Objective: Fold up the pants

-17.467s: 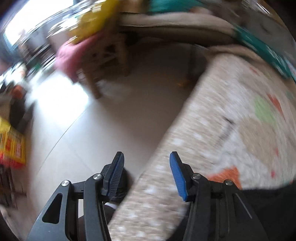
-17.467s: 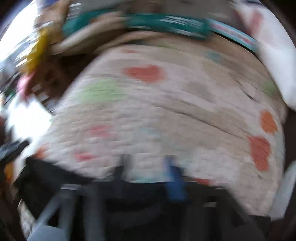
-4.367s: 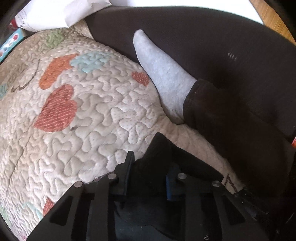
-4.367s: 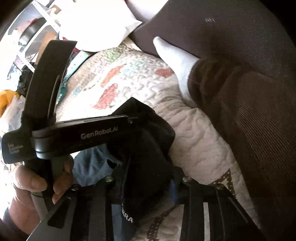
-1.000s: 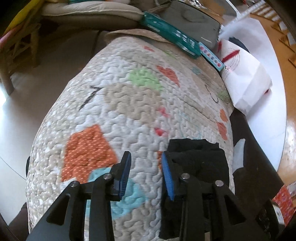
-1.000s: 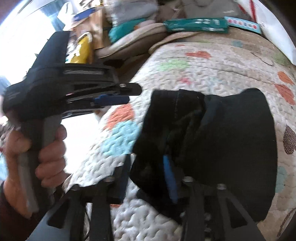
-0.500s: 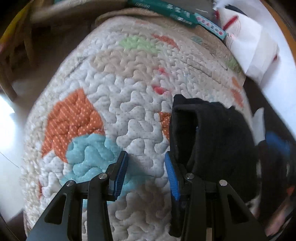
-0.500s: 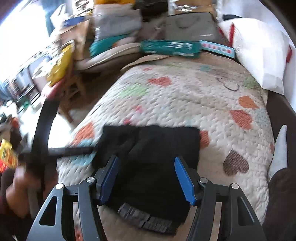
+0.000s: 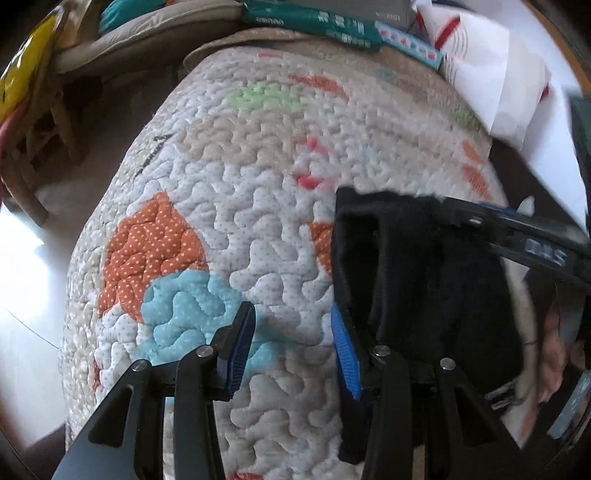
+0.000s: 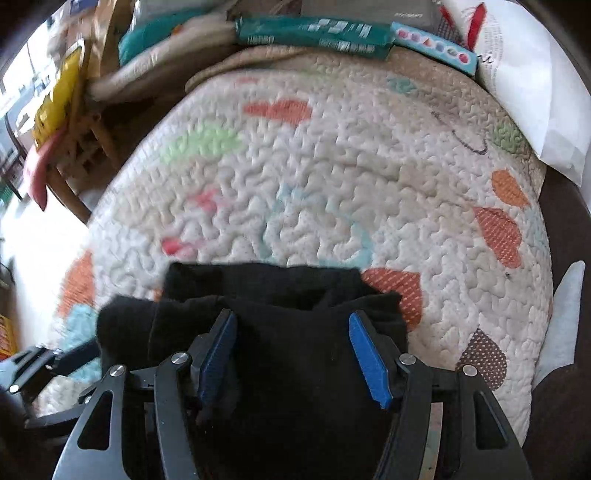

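Note:
The black pants (image 9: 421, 280) lie folded into a thick bundle on the quilted heart-pattern cover (image 9: 258, 177). My left gripper (image 9: 291, 339) is open and empty, over the quilt just left of the bundle, its right finger at the bundle's edge. The right gripper's dark body (image 9: 524, 240) reaches in over the bundle from the right. In the right wrist view the pants (image 10: 280, 295) lie below my right gripper (image 10: 291, 350), which is open with its jaws spread wide above the cloth.
Teal and blue boxes (image 10: 314, 35) and a white pillow (image 10: 535, 85) line the far end of the quilt (image 10: 369, 166). A wooden chair with yellow and pink items (image 10: 55, 110) stands to the left. A grey sock (image 10: 565, 314) and dark trouser leg lie at right.
My right gripper has let go of the pants and now hovers open over the folded bundle. My left gripper has stayed open beside the bundle's left edge.

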Demonstrator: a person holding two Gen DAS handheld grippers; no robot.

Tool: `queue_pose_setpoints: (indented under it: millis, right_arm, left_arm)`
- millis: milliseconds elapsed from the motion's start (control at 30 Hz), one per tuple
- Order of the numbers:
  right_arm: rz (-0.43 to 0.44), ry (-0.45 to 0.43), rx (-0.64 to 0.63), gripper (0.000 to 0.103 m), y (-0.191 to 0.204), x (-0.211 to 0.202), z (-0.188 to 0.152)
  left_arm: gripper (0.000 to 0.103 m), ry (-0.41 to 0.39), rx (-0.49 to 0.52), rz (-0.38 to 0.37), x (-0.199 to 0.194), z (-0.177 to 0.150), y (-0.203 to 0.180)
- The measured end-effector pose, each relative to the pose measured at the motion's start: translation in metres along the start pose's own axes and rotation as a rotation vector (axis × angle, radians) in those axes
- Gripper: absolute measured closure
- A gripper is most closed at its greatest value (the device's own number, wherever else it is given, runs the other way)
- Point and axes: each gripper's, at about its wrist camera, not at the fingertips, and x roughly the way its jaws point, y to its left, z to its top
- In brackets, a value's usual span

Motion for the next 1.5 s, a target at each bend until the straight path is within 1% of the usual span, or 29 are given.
queue_pose_setpoints:
  millis: [33, 67, 100, 167, 200, 267, 300, 367, 433, 500, 533, 567, 600, 633, 733, 767, 833, 933, 1000, 1033, 1100, 1133, 1200, 1233, 1267, 1333, 1367, 1433, 1500]
  right_arm:
    - [0.005, -0.028, 0.020, 0.035, -0.004, -0.011, 0.000]
    - [0.012, -0.054, 0.040, 0.035, -0.008, -0.023, -0.002]
    - [0.024, -0.076, 0.061, 0.035, -0.014, -0.038, -0.009]
    - [0.035, -0.105, 0.088, 0.035, -0.022, -0.062, -0.027]
    - [0.035, -0.115, 0.104, 0.035, -0.026, -0.074, -0.042]
    - [0.048, -0.118, 0.132, 0.034, -0.030, -0.084, -0.065]
    - [0.054, -0.117, 0.149, 0.034, -0.032, -0.086, -0.074]
    - [0.075, -0.118, 0.176, 0.034, -0.034, -0.088, -0.094]
    - [0.083, -0.119, 0.189, 0.034, -0.035, -0.083, -0.107]
    - [0.095, -0.109, 0.197, 0.034, -0.033, -0.077, -0.117]
    - [0.090, -0.104, 0.196, 0.034, -0.031, -0.073, -0.120]
    - [0.081, -0.101, 0.192, 0.035, -0.029, -0.070, -0.121]
    - [0.080, -0.099, 0.191, 0.035, -0.029, -0.069, -0.123]
    - [0.082, -0.097, 0.194, 0.034, -0.029, -0.068, -0.124]
    - [0.084, -0.100, 0.200, 0.034, -0.031, -0.069, -0.124]
    - [0.090, -0.100, 0.205, 0.034, -0.033, -0.070, -0.124]
    - [0.092, -0.104, 0.212, 0.034, -0.035, -0.073, -0.122]
    - [0.114, -0.109, 0.219, 0.034, -0.039, -0.077, -0.117]
    - [0.140, -0.107, 0.230, 0.034, -0.043, -0.077, -0.111]
    - [0.155, -0.106, 0.242, 0.032, -0.046, -0.077, -0.108]
    - [0.192, -0.100, 0.266, 0.026, -0.053, -0.073, -0.101]
    - [0.217, -0.090, 0.277, 0.024, -0.057, -0.069, -0.097]
    - [0.235, -0.070, 0.300, 0.024, -0.062, -0.059, -0.091]
    - [0.234, -0.058, 0.316, 0.024, -0.065, -0.052, -0.089]
    - [0.235, -0.049, 0.336, 0.024, -0.069, -0.047, -0.087]
    - [0.254, -0.037, 0.379, 0.024, -0.076, -0.038, -0.086]
    - [0.268, -0.041, 0.401, 0.024, -0.078, -0.036, -0.086]
    - [0.280, -0.053, 0.417, 0.024, -0.081, -0.035, -0.086]
    - [0.284, -0.062, 0.419, 0.023, -0.082, -0.035, -0.087]
  left_arm:
    - [0.062, -0.012, 0.000, -0.002, -0.004, 0.001, -0.001]
    - [0.062, -0.042, 0.011, 0.003, -0.012, 0.001, -0.003]
    - [0.062, -0.057, 0.020, 0.007, -0.015, 0.001, -0.005]
    - [0.062, -0.108, 0.064, -0.010, -0.027, -0.002, -0.018]
    - [0.062, -0.128, 0.088, -0.023, -0.031, -0.004, -0.025]
    - [0.061, -0.143, 0.145, -0.034, -0.033, -0.008, -0.039]
    - [0.061, -0.137, 0.176, -0.023, -0.029, -0.012, -0.046]
    - [0.061, -0.122, 0.192, 0.010, -0.021, -0.015, -0.048]
    - [0.061, -0.092, 0.193, 0.049, -0.010, -0.016, -0.044]
    - [0.060, -0.024, 0.174, 0.137, 0.004, -0.015, -0.032]
    - [0.057, -0.008, 0.153, 0.136, 0.007, -0.015, -0.026]
    - [0.055, 0.005, 0.101, 0.117, 0.008, -0.013, -0.016]
    - [0.055, 0.011, 0.072, 0.110, 0.008, -0.011, -0.010]
    - [0.056, 0.008, 0.053, 0.115, 0.006, -0.008, -0.005]
    - [0.054, -0.029, 0.044, 0.128, -0.002, -0.004, 0.000]
    - [0.054, -0.036, 0.041, 0.118, -0.004, -0.003, -0.001]
    - [0.051, -0.043, 0.033, 0.069, -0.007, -0.004, -0.004]
    - [0.043, -0.060, 0.042, -0.044, -0.013, -0.008, -0.015]
    - [0.037, -0.066, 0.055, -0.063, -0.012, -0.009, -0.022]
    - [0.035, -0.067, 0.059, -0.066, -0.011, -0.008, -0.023]
    - [0.034, -0.050, 0.036, -0.088, -0.006, -0.007, -0.022]
    - [0.034, -0.030, 0.008, -0.114, -0.002, -0.006, -0.018]
    - [0.034, 0.004, -0.115, -0.223, 0.003, -0.001, 0.001]
    - [0.034, 0.003, -0.156, -0.257, 0.001, -0.001, 0.007]
    - [0.033, -0.009, -0.217, -0.313, -0.003, 0.001, 0.016]
    - [0.029, -0.038, -0.261, -0.366, -0.010, 0.006, 0.024]
    - [0.025, -0.061, -0.262, -0.369, -0.015, 0.008, 0.025]
    - [0.023, -0.090, -0.234, -0.337, -0.021, 0.010, 0.020]
    - [0.023, -0.094, -0.168, -0.309, -0.022, 0.011, 0.004]
